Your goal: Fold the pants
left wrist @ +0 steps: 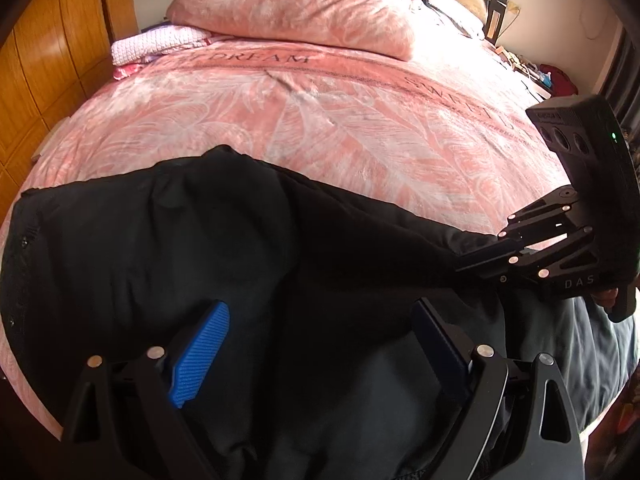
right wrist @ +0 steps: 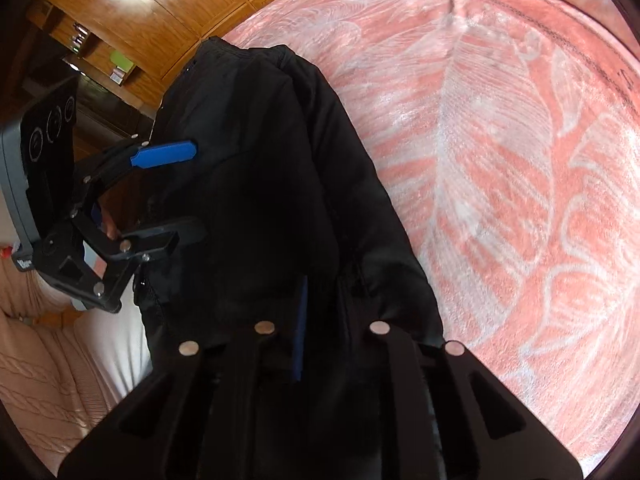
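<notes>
Black pants [left wrist: 224,240] lie across the near part of a pink bed [left wrist: 320,120]. My left gripper [left wrist: 320,344] is open, its blue-padded fingers [left wrist: 200,356] spread over the pants fabric with nothing pinched. My right gripper [left wrist: 468,264] comes in from the right and is shut on the pants' edge, pulling the cloth taut. In the right wrist view the right gripper [right wrist: 316,320] is closed on a bunch of the black pants [right wrist: 280,152], which hang out in front of it. The open left gripper [right wrist: 188,192] shows there at the left, against the fabric.
Pink pillows [left wrist: 296,12] and a folded white-pink cloth [left wrist: 160,44] lie at the head of the bed. A wooden wardrobe [left wrist: 52,52] stands left of the bed. A dark blue-grey cover [left wrist: 580,356] hangs at the near right edge.
</notes>
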Demonstrator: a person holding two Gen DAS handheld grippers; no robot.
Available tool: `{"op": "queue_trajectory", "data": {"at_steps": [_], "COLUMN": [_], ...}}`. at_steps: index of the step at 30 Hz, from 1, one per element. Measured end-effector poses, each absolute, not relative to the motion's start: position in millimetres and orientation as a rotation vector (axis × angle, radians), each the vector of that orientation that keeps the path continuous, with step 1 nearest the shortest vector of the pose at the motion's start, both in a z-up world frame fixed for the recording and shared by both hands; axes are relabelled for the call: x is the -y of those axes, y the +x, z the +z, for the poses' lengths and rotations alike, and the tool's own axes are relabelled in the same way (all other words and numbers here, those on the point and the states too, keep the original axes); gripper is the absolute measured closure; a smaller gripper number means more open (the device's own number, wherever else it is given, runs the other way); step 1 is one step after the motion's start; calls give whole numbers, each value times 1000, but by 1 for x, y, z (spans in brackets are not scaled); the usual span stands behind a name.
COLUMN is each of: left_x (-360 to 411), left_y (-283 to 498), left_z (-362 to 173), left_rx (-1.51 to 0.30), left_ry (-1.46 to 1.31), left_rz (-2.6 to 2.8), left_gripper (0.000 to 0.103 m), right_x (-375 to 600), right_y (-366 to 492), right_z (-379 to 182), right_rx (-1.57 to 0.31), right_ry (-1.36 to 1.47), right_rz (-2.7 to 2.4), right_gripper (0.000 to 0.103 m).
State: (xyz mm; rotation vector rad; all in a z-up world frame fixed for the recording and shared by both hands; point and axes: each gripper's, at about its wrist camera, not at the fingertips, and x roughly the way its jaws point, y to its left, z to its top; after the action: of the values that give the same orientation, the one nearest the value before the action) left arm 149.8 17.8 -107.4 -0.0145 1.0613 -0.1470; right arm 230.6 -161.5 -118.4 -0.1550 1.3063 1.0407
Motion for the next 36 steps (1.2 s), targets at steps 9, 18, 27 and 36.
{"op": "queue_trajectory", "data": {"at_steps": [9,18,27,36], "left_x": [-22,6,47,54], "left_y": [170,211,241,253], "left_z": [-101,-81,-106,-127], "left_rx": [-1048,-1041,-1185,-1234], "left_ry": [-16,56,350,559], "left_rz": [-258,-727,-954,-937], "left_gripper": [10,10,38,30], "right_x": [171,256,308,310], "right_y": [225,158,92,79], "right_z": [-115,-76,-62,-62], "right_rx": [-1198,-1025,-973,-969], "right_ry": [-115,128,299,323], "right_rz": [895,754,662,658], "right_gripper": [83,79,63,63]}}
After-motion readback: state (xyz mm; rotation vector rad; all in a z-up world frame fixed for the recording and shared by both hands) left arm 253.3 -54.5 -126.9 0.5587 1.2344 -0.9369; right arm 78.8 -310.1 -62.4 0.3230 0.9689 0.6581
